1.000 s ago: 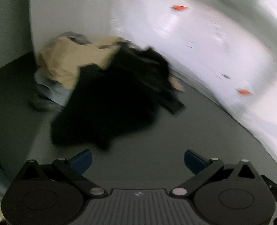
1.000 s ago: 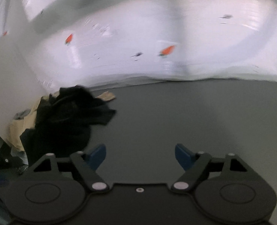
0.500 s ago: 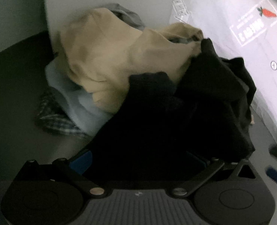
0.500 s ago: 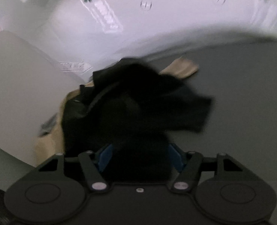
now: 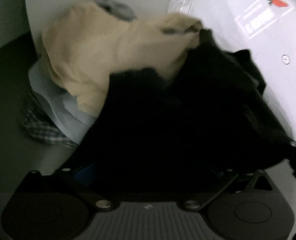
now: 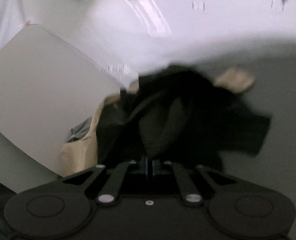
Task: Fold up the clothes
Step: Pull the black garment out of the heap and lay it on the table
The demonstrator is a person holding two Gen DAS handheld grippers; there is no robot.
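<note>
A black garment lies crumpled on top of a pile of clothes on the grey table. My left gripper is pushed down into its near edge. It is open with its jaws wide apart, and the black cloth lies between and over them. One blue fingertip shows; the other is buried. In the right wrist view the black garment fills the centre. My right gripper has its jaws closing together, pinching a fold of it.
Under the black garment lie a beige garment, a light blue one and a plaid cloth. A white board stands just left of the pile. White plastic sheeting hangs behind. Bare grey table extends to the right.
Both grippers swung from the bare table to the pile and dropped onto the black garment. The right jaws, wide a second ago, have closed on the cloth. The left jaws stayed wide.
</note>
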